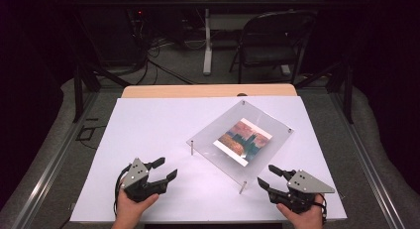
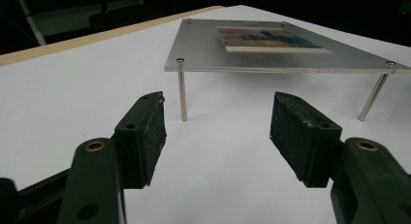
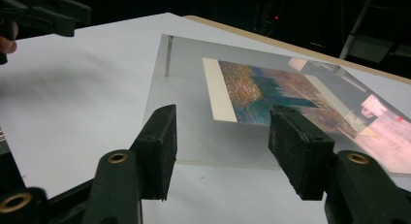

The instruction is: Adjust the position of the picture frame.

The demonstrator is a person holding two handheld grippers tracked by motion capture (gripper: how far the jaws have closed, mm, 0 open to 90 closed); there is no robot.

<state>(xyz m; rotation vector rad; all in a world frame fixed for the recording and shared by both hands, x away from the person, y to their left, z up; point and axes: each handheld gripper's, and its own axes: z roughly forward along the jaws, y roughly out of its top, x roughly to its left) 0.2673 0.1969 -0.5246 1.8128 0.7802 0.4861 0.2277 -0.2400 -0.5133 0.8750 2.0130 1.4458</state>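
A clear acrylic plate stands on thin metal legs at the middle right of the white table. A colourful picture card lies flat with the plate. My left gripper rests at the front left, open and empty, pointing toward the plate's near-left leg. My right gripper sits at the front right, open and empty, its jaws just short of the plate's near edge. The picture lies beyond them. The other hand's gripper appears at top left in the right gripper view.
A black folding chair and a white table leg stand on the floor behind the table. Cables trail on the floor at the back left. A wooden strip edges the far side of the table.
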